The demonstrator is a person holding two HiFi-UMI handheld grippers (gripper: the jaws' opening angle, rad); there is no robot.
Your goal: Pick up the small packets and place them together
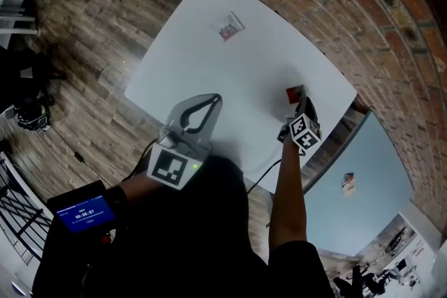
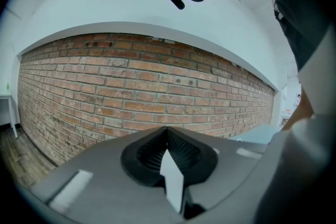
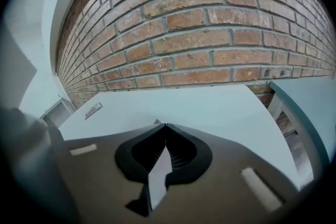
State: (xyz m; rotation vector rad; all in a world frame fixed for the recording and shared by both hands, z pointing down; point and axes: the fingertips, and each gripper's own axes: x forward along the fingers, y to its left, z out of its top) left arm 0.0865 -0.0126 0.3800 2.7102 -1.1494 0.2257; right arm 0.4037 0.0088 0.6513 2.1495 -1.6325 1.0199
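Left gripper [image 1: 215, 99] hangs over the near edge of the white table [image 1: 188, 45], jaws pressed together on nothing. Right gripper [image 1: 300, 104] sits by the table's right corner, jaws closed tight, tips at the red packet [image 1: 295, 93]. It may be nipping the packet's edge, but contact is not clearly visible. Second packet [image 1: 230, 26] lies toward the far corner, well apart.
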